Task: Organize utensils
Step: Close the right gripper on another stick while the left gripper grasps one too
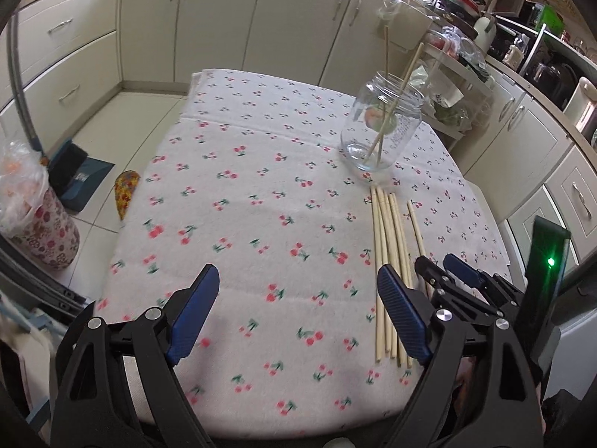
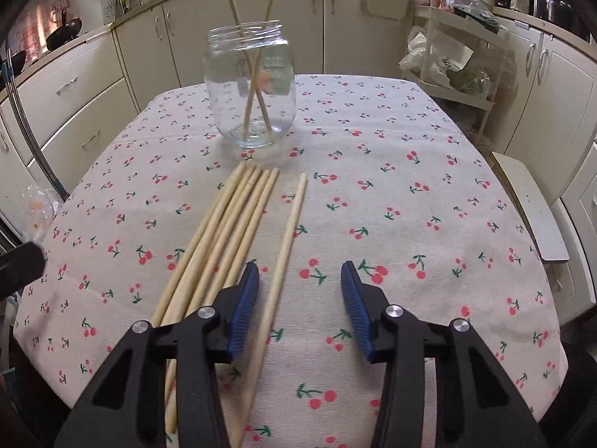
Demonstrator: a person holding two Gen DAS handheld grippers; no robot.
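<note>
A clear glass jar (image 1: 380, 130) (image 2: 252, 86) stands on the cherry-print tablecloth (image 2: 447, 224) with two chopsticks leaning in it. In front of it lies a bundle of several wooden chopsticks (image 1: 390, 261) (image 2: 224, 231), and one single chopstick (image 1: 416, 227) (image 2: 289, 231) lies apart to its right. My right gripper (image 2: 300, 272) (image 1: 437, 261) is low over the cloth, jaws apart around the single chopstick. The stick lies close to the left pad, and the right pad is clear of it. My left gripper (image 1: 298, 280) hovers wide open left of the bundle, with nothing between its fingers.
A white shelf cart (image 2: 447, 63) with bags stands past the table's far right corner. Cream cabinets line the back and sides. A floral container (image 1: 41, 231) with a plastic bag and a blue bag (image 1: 80, 175) sit on the floor at left. A white bench (image 2: 530, 205) borders the right edge.
</note>
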